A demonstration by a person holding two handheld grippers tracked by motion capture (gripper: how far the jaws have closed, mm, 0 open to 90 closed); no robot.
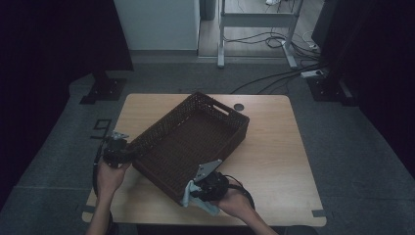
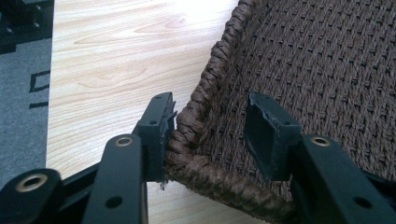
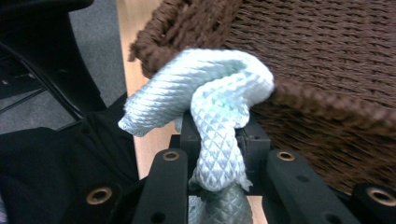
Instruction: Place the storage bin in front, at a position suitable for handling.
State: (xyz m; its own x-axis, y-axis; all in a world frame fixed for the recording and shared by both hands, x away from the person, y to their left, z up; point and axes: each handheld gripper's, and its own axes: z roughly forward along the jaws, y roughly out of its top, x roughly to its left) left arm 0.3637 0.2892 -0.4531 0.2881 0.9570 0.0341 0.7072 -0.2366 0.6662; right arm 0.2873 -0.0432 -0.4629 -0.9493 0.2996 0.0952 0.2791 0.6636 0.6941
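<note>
A dark brown woven basket lies slantwise on the wooden table. My left gripper is at its left corner. In the left gripper view the jaws straddle the corner rim of the basket. One pad touches the rim's outside, while the other stands apart over the weave, so this left gripper is open. My right gripper is at the basket's near corner, shut on a pale blue-white braided rope. The rope bends in a loop against the basket rim, above the right gripper.
A round cable hole sits near the table's far edge. Bare wood lies to the right of the basket. Behind the table are a desk frame and cables on the grey floor. Dark clothing is beside the right gripper.
</note>
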